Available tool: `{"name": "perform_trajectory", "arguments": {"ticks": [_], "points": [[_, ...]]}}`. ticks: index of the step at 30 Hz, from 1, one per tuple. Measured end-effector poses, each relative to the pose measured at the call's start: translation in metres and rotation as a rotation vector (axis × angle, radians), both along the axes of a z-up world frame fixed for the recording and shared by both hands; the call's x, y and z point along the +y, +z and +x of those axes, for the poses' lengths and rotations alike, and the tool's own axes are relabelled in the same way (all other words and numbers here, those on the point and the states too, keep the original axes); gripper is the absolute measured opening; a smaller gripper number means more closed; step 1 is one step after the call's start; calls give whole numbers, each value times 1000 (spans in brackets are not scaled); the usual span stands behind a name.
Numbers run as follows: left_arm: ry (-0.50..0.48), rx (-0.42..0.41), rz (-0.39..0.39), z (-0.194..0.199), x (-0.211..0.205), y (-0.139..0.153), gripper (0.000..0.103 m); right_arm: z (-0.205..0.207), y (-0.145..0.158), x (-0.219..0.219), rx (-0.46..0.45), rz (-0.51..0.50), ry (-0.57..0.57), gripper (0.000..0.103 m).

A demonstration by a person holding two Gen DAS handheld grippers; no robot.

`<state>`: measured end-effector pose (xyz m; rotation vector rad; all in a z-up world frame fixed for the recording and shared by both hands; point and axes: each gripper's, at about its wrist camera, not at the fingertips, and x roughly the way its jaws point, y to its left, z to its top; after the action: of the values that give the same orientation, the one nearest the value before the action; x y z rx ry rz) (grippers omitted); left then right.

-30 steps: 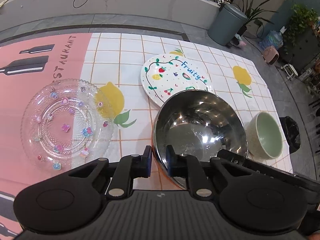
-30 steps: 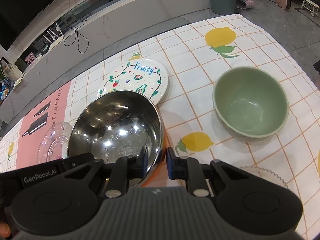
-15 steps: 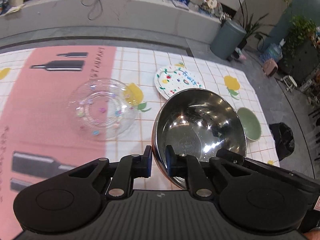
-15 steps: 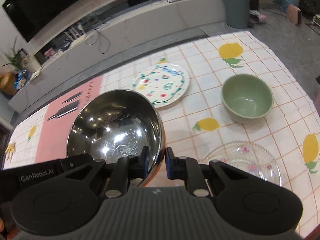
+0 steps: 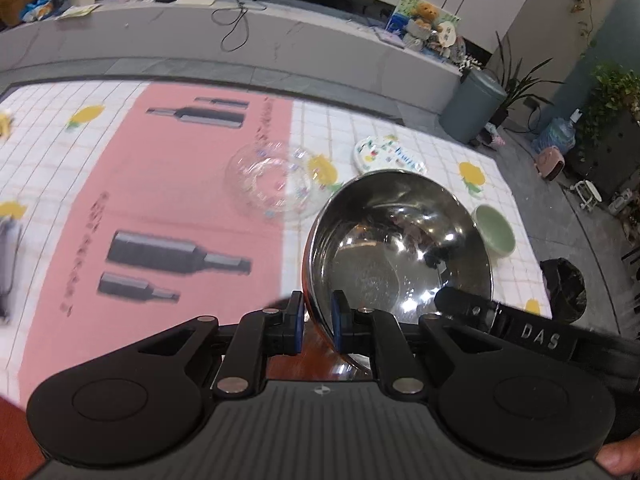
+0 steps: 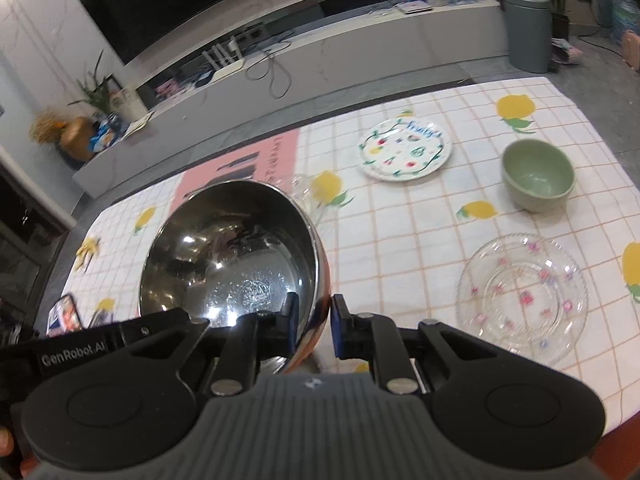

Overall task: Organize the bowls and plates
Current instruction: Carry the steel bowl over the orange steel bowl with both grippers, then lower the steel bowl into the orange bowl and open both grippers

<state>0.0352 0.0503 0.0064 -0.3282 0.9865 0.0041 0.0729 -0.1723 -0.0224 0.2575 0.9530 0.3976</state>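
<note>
1. Steel bowl (image 5: 400, 248) held up above the tablecloth (image 6: 400, 248), tilted, rim pinched on two sides: left gripper (image 5: 317, 322) clamped on the near-left rim, right gripper (image 6: 313, 327) clamped on the near-right rim.
2. Both pairs of jaws nearly together, only the thin bowl wall between the blue pads (image 5: 297, 320).
3. Risk: thin slick rim plus smooth pads, so bowl could slide or pivot out if one hand moves faster than the other.
4. Risk: unequal pull between the two grips could twist the bowl and pop one pad off the rim.
5. Risk: coming down too fast or off-centre on another dish could chip it; glass plates look most fragile.
6. Steel bowl empty, only reflections inside.
7. Green ceramic bowl (image 6: 538, 174) well right of the steel bowl, upright on the tablecloth, empty.
8. Fruit-print plate (image 6: 406, 154) beyond and right of the steel bowl, flat, nothing on it.
9. Clear glass plate (image 6: 522, 298) with pink dots right of the steel bowl, near the table's front edge, nothing on it.
10. Second clear plate (image 5: 276, 180) just beyond the steel bowl, straddling the pink mat (image 5: 160, 200) edge, nothing on it.
</note>
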Motion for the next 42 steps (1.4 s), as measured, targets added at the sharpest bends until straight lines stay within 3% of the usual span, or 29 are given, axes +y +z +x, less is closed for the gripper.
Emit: {"name": "perform_trajectory", "arguments": {"ticks": [17,42], "points": [[38,67,-69,-53,27,-28,15,-42,-23,20,85,-62,97,14],[54,146,-83,-29,26,-62,15,-14,-56,27,168,-106,77,14]]}}
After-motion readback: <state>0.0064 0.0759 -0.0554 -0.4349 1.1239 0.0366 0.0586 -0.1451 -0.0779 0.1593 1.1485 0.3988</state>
